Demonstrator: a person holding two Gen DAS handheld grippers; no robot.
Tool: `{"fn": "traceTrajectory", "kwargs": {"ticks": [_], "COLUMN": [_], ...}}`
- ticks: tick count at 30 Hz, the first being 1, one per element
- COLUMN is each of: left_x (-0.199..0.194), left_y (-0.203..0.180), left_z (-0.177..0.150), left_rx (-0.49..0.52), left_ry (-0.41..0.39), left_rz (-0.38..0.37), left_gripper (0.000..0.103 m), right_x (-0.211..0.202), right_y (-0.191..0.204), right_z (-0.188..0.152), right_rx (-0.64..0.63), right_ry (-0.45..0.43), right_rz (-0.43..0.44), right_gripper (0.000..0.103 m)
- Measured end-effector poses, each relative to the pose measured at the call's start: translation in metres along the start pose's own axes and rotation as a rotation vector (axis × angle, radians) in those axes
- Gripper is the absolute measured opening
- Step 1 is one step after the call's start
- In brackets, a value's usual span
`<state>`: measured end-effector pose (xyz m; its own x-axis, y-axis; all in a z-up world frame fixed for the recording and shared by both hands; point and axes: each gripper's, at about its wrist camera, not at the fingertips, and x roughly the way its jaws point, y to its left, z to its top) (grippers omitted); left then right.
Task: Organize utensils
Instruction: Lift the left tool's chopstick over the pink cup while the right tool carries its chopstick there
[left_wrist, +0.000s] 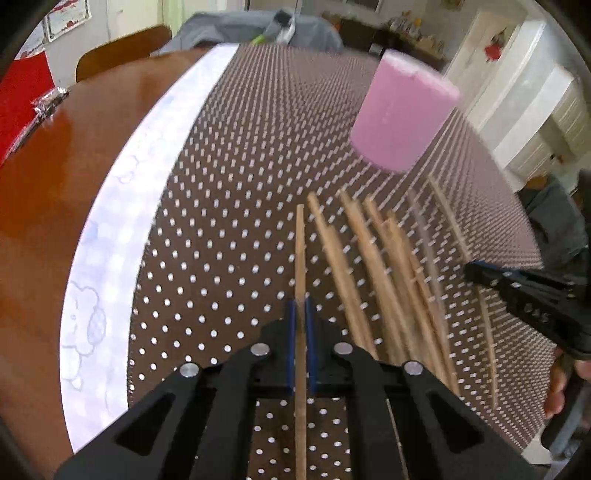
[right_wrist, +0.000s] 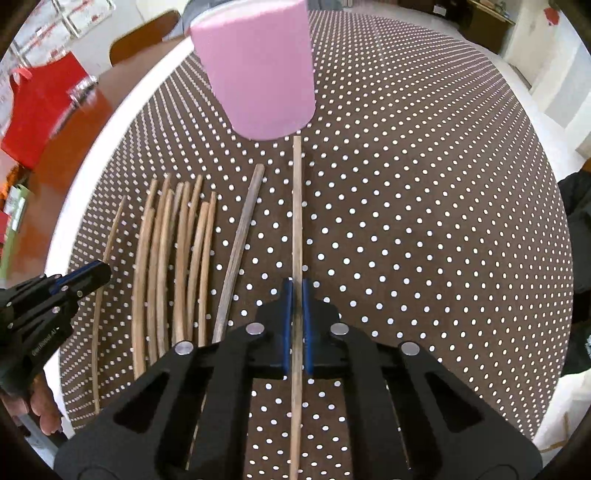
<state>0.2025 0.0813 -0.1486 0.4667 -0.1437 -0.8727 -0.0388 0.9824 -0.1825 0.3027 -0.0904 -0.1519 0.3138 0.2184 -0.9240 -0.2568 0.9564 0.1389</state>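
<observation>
Nearest the lens in the left wrist view, the left hand-held gripper (left_wrist: 301, 314) has its blue pads pressed onto a single chopstick (left_wrist: 300, 258); the stick's lower end runs out of the bottom of the picture behind the black frame. In the right wrist view, the right hand-held gripper (right_wrist: 297, 295) likewise pinches a second chopstick (right_wrist: 296, 206) between its blue pads, the near end again cut off at the lower edge.

Beyond the fingers, a loose row of chopsticks (right_wrist: 173, 258) lies on the dotted brown cloth (right_wrist: 424, 221), between the two grippers; their near ends are hidden under the gripper frames, and in the left view they are blurred, so their count cannot be told. One darker stick (right_wrist: 240, 243) lies apart from the row, just beside the held one. A thin stick at the far left of the right view passes behind the tip of the left gripper.

Farther off, a pink cup (right_wrist: 258, 70) stands on the cloth, its top partly cut by the picture's edge; its opening is not visible. The held stick's far tip ends near its base. The bare wooden counter (left_wrist: 74, 166) shows past the cloth's pale border.
</observation>
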Motion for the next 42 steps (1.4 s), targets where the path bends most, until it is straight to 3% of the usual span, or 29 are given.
{"fn": "traceTrajectory", "kwargs": {"ticks": [6, 10, 12, 17, 20, 25, 31, 38, 42], "left_x": [-0.047, -0.084, -0.1, -0.127, -0.133, -0.126, -0.107, -0.063, -0.046], "left_y": [-0.005, -0.021, -0.03, -0.054, -0.071, -0.091, -0.093, -0.085, -0.082], "left_z": [0.014, 0.032, 0.047, 0.077, 0.099, 0.135, 0.167, 0.183, 0.184], "left_rx": [-0.003, 0.042, 0.048, 0.097, 0.12, 0.123, 0.082, 0.083, 0.083], "left_ry": [-0.185, -0.359, -0.461, -0.689, -0.854, -0.985, -1.047, -1.04, -1.02], "left_rz": [-0.111, -0.187, -0.233, -0.267, -0.248, -0.243, -0.258, -0.22, -0.212], "left_gripper": [0.006, 0.006, 0.006, 0.006, 0.006, 0.006, 0.006, 0.006, 0.006], "right_x": [-0.028, -0.059, -0.081, -0.121, -0.13, -0.139, -0.131, -0.111, -0.097], "right_y": [-0.029, -0.035, -0.019, -0.008, -0.007, -0.001, -0.004, -0.006, -0.001], "right_z": [-0.005, 0.005, 0.001, 0.013, 0.032, 0.059, 0.096, 0.114, 0.112], "right_rx": [0.031, 0.025, 0.02, 0.02, 0.024, 0.067, 0.118, 0.137, 0.104], "right_ry": [-0.13, -0.285, -0.368, -0.591, -0.724, -0.902, -1.022, -1.097, -1.098], "right_rz": [0.109, 0.164, 0.176, 0.226, 0.215, 0.21, 0.226, 0.239, 0.217], "right_gripper": [0.006, 0.006, 0.006, 0.006, 0.006, 0.006, 0.006, 0.006, 0.006]}}
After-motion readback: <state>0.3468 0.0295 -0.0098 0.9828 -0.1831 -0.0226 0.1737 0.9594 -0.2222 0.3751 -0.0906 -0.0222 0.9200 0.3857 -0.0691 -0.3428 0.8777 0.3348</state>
